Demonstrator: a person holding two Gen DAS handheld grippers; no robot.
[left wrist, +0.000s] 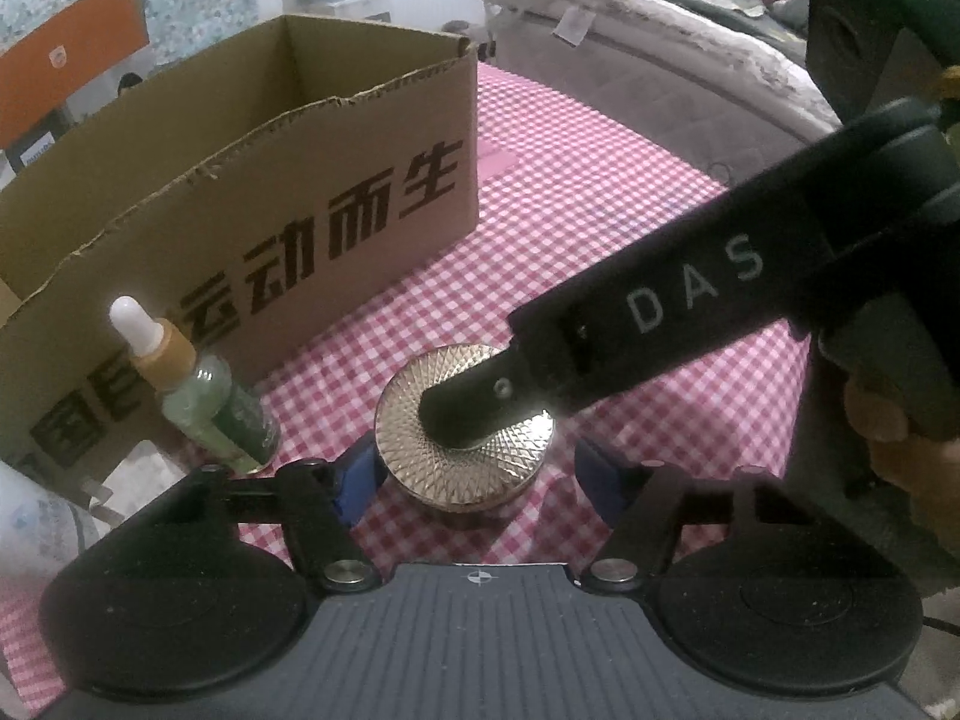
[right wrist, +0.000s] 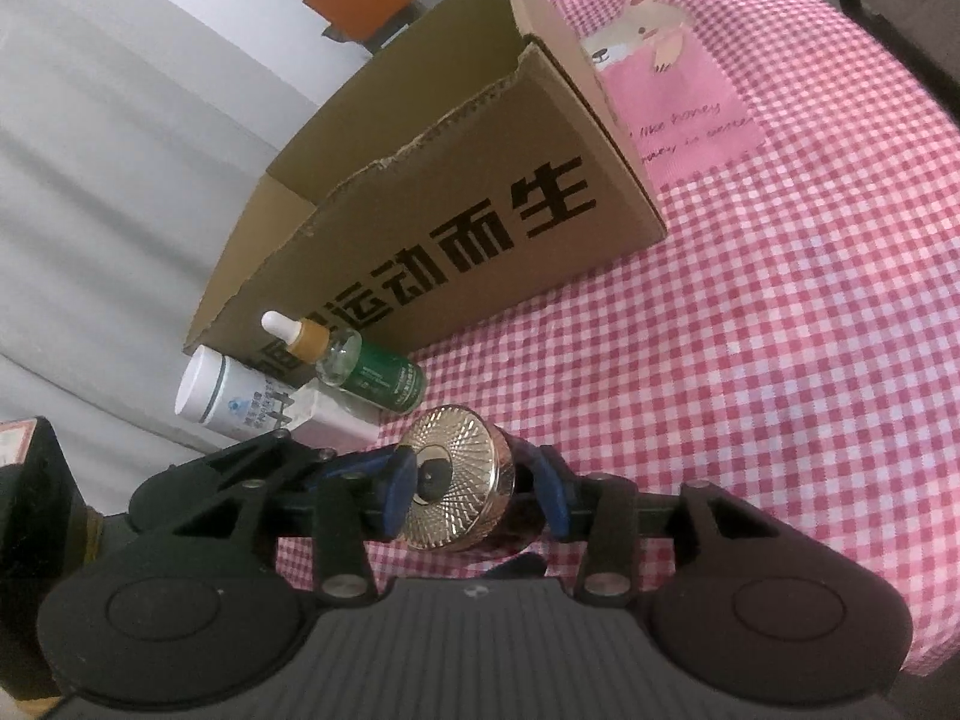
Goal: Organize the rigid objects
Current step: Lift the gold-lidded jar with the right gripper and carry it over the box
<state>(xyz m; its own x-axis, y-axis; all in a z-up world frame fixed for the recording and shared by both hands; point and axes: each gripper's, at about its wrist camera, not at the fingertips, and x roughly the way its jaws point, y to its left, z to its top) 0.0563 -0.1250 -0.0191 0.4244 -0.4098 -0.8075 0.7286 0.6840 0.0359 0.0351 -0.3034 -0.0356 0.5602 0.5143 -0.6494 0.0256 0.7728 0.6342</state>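
The gold-lidded jar [left wrist: 465, 450] stands upright on the pink checked cloth [left wrist: 600, 228] covering the counter, near the front of the scene, with the cardboard box [left wrist: 270, 192] further back and to the left. The left hand-held gripper [left wrist: 474, 480] has its blue pads [left wrist: 354, 474] spread to either side of the jar, with a visible gap on each side, so it is not pinching anything. In the right wrist view the right hand-held gripper [right wrist: 474, 489] also straddles the jar [right wrist: 459, 486], its blue fingers [right wrist: 396, 489] close along the lid's edge; whether they actually press on it I cannot tell.

The step in hand looks like a pickup of the jar for placing into the box [right wrist: 456, 192]. To do it well, only 1 hand-held gripper should take it: the other should back off first so the 2 sets of fingers do not collide. Grip low on the jar body rather than on the faceted lid, which may be loose or slippery. Close squarely, lift straight up, and keep clear of the green dropper bottle [left wrist: 198, 384] just to the left and the white container [right wrist: 231, 399] beside it, since both could be knocked over
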